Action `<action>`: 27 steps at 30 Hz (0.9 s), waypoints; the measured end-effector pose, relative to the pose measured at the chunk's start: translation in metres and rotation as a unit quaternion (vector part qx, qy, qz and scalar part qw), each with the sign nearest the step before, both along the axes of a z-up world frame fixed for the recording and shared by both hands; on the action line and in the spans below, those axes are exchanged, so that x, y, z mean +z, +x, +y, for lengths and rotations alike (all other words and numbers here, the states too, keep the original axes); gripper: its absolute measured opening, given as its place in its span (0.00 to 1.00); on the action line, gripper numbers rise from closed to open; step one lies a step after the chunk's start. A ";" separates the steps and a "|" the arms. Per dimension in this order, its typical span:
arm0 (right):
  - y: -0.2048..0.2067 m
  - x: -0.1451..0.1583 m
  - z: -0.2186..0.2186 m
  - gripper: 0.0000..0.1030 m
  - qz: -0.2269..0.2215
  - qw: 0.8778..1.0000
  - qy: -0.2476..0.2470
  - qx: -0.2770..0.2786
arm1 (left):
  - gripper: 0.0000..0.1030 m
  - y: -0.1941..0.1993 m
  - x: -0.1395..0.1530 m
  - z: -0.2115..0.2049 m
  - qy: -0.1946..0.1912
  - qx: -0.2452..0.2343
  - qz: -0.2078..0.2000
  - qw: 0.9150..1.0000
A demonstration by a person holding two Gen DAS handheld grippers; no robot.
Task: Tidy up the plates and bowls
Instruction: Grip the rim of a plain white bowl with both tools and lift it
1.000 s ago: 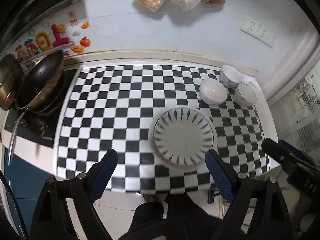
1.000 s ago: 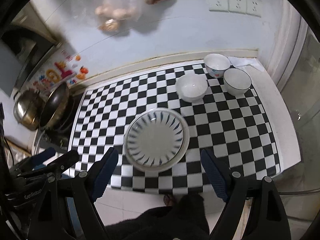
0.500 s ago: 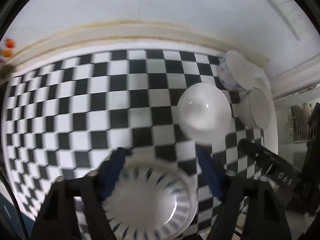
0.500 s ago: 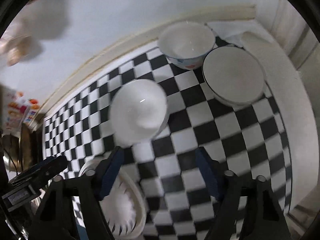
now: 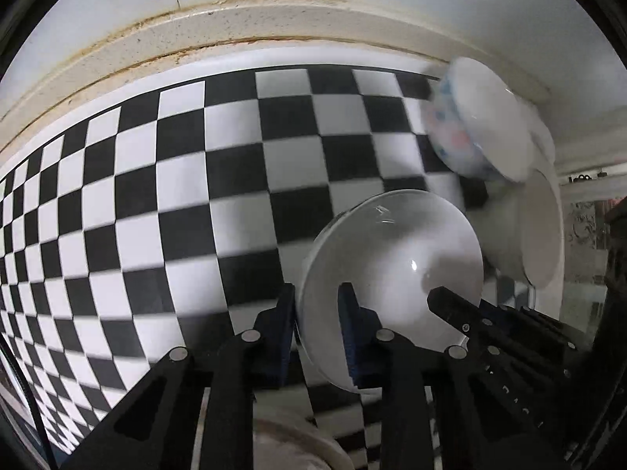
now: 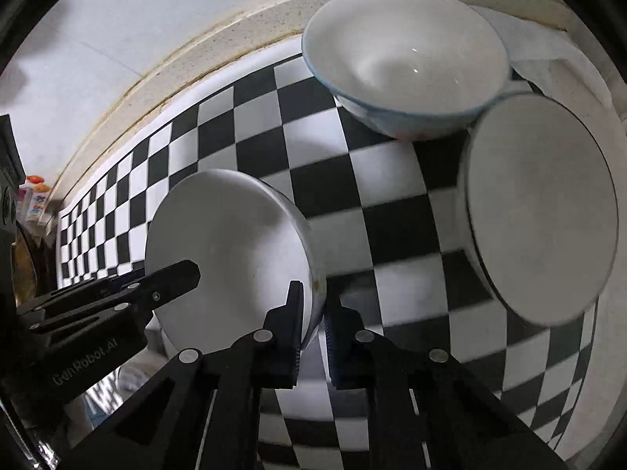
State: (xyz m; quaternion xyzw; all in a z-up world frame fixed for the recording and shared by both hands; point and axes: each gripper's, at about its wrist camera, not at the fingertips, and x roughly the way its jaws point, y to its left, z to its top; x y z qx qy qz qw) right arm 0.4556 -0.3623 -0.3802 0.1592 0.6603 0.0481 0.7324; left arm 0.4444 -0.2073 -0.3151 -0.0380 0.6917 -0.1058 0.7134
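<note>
2 grippers are clamped on 1 plain white bowl (image 5: 395, 270), which sits on the black-and-white checkered mat (image 5: 156, 203). The left gripper (image 5: 319, 337) is closed on the bowl's left rim, with 1 blue pad outside the wall and 1 inside. The right gripper (image 6: 313, 329) is closed on the opposite rim of the same bowl (image 6: 231, 243), the wall being pinched between its 2 pads. Both sets of jaws have just been closing, and the bowl's rim is now held between each pair. In the right wrist view, the left gripper's black finger is seen reaching over the bowl from the left; in the left wrist view, the right gripper's finger is seen entering from the right.

Behind the held bowl, 2 further bowls are placed close together near the mat's far right corner: a patterned bowl (image 6: 407, 55) with a blue rim line, nearest the wall, and a white bowl with a dark rim line (image 6: 540, 207), just beside it. Part of a plate's rim (image 5: 301, 446) is visible at the lower edge of the left wrist view. A beige ledge (image 5: 235, 27) runs along the wall behind the mat.
</note>
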 end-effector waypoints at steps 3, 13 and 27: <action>-0.030 0.017 -0.008 0.11 -0.007 1.000 0.010 0.009 | 0.19 -0.033 0.021 -0.009 -0.004 -0.012 -0.009 1.000; -0.132 0.026 -0.046 0.11 0.016 1.000 0.005 -0.002 | 0.19 -0.106 0.023 -0.053 -0.016 -0.052 0.019 0.998; -0.153 -0.011 -0.083 0.15 0.074 0.996 0.041 -0.016 | 0.20 -0.113 0.003 -0.069 -0.004 -0.069 0.062 0.996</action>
